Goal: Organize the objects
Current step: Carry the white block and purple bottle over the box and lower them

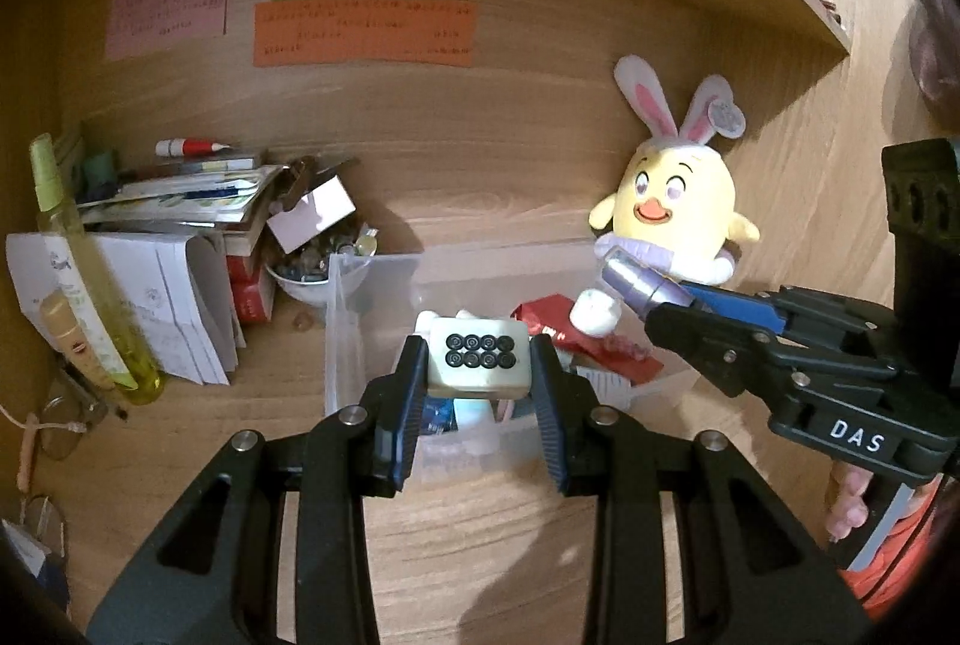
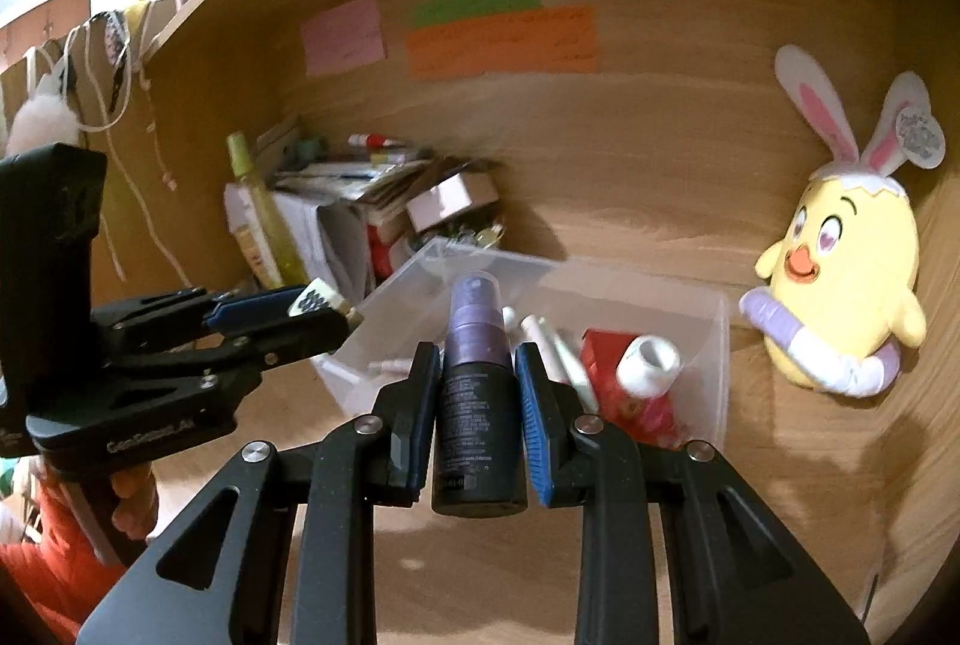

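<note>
Both grippers loaded, above the clear plastic bin [image 1: 372,321] on the table [image 1: 480,555]. Left gripper [image 1: 480,375]: jaws clenched on a cream block with black ring dots [image 1: 480,357]. Right gripper [image 2: 477,405]: jaws grasping a dark purple pump bottle [image 2: 477,405], upright.

Progress, my read: mid-way. Bin already holds a red packet [image 2: 606,363], a white roll [image 2: 648,366], some white tubes [image 2: 564,357]. Both held items aren't placed yet.

Left out: paper stack [image 1: 180,249], bowl of small bits [image 1: 312,273], yellow-green spray bottle [image 1: 90,285]. Chick plush [image 2: 840,297] leans on the back panel, beside the bin.
</note>
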A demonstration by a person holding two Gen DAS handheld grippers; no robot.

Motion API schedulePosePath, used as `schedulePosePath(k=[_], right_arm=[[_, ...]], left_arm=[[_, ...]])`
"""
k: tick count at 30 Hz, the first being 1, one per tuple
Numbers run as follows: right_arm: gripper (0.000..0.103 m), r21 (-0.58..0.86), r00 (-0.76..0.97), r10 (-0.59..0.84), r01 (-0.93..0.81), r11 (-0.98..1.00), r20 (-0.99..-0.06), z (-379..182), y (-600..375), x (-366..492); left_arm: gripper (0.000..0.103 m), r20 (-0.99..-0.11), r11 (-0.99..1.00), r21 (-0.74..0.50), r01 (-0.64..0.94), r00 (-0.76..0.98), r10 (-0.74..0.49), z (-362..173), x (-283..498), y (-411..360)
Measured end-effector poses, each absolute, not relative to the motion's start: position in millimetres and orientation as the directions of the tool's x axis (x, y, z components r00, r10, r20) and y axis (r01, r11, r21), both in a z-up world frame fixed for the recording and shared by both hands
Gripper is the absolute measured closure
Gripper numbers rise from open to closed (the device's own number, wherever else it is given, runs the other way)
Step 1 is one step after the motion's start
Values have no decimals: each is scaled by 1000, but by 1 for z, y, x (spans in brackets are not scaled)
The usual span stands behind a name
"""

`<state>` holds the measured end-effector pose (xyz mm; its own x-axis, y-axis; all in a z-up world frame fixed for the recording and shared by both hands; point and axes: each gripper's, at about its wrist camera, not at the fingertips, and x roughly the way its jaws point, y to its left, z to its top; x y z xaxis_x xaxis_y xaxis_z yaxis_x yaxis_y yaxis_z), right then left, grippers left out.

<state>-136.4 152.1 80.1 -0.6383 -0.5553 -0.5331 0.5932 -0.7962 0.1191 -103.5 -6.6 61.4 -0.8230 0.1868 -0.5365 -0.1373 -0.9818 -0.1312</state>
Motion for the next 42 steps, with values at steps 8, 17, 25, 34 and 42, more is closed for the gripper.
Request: schedulePosePath(k=[8,17,25,34,42], right_arm=[[79,110,-652,-531,571,-814,-542,80,149,-163],[79,124,-618,-508,556,-822,-600,55,140,-190],[79,132,-584,-480,537,-833,-655,26,133,-207],[79,128,-566,-452,519,-845,-690,11,132,-219],[74,81,-579,-420,519,-851,-698,10,127,-216]], left_arm=[[69,-563,-975,-183,-128,-799,210,55,-127,-13],[69,-630,-980,-175,-90,-755,182,26,-152,-17],[69,-660,-981,-168,-95,-728,184,8,-163,-14],[69,-676,-985,-137,-108,-716,172,0,-170,-7],[69,-678,-985,-134,-107,-715,170,2,-168,-6]])
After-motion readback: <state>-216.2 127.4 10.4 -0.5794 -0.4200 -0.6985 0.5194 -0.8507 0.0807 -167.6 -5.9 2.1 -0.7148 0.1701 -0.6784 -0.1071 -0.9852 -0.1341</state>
